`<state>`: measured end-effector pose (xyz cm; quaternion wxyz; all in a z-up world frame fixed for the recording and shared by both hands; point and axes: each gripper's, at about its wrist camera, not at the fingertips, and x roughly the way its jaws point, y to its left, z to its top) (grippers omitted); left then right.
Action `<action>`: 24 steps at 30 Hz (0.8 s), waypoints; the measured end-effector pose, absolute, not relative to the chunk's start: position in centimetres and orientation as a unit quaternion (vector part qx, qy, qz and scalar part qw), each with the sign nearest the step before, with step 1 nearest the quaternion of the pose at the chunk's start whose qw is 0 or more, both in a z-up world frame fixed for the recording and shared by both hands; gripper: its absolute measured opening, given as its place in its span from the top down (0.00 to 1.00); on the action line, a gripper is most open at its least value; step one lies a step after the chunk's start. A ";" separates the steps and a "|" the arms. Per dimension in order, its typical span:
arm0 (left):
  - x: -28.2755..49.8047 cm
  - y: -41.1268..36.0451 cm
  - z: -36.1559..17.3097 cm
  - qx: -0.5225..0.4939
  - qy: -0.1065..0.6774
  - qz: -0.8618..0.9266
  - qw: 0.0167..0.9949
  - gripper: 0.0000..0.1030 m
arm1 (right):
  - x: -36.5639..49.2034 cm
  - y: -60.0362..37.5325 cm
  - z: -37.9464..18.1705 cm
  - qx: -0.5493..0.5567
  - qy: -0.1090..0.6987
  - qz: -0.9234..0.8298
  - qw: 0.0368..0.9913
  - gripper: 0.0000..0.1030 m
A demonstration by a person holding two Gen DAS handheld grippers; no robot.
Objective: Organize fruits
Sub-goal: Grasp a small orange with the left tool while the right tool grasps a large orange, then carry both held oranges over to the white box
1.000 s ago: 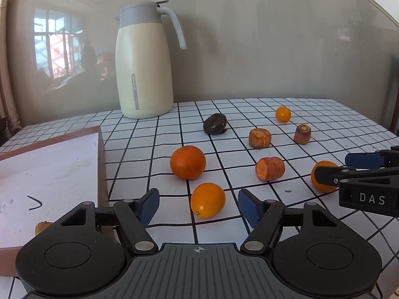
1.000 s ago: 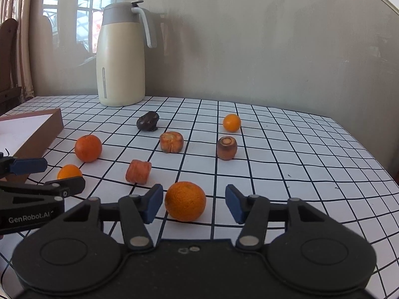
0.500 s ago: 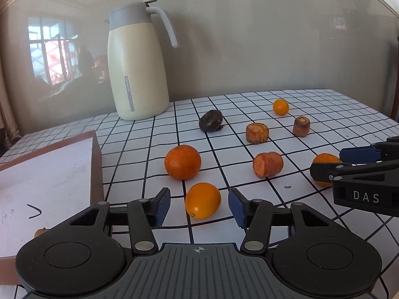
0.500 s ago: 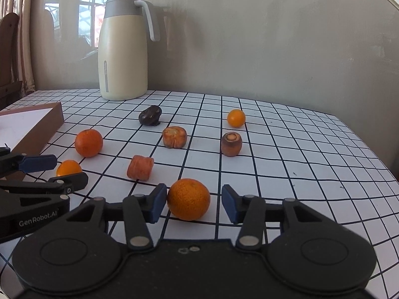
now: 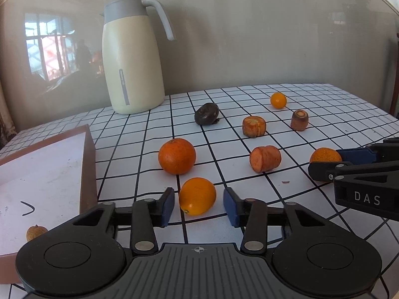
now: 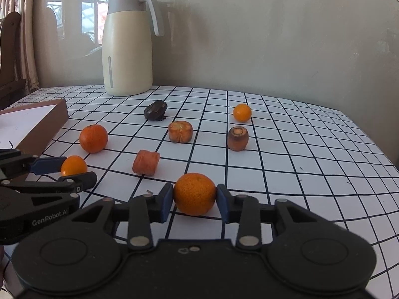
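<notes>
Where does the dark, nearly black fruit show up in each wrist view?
Left wrist: dark fruit lies mid-table, above centre, just right of the cream jug.
Right wrist: dark fruit lies left of centre, below and right of the jug's base.
Shared landmark: the cream jug by the wall.

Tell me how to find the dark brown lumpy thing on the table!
Start at the tall cream jug standing at the back of the checked table. Just in front of it, a bit to the right, sits the dark lump. It is the only blackish piece; everything near it is orange.
</notes>
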<state>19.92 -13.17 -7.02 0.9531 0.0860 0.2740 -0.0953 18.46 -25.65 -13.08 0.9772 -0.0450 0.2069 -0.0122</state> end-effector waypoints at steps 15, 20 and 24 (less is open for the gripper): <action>18.8 -12.9 -6.0 0.071 0.251 -0.113 0.959 0.69 | 17.4 -26.3 -12.5 -0.032 0.186 -0.030 0.981 0.73; 17.6 -12.6 -5.1 0.073 0.236 -0.115 0.962 0.69 | 16.7 -25.9 -11.8 -0.033 0.175 -0.030 0.984 0.73; 16.7 -11.9 -4.1 0.069 0.225 -0.114 0.965 0.69 | 16.1 -25.2 -11.3 -0.033 0.164 -0.027 0.985 0.73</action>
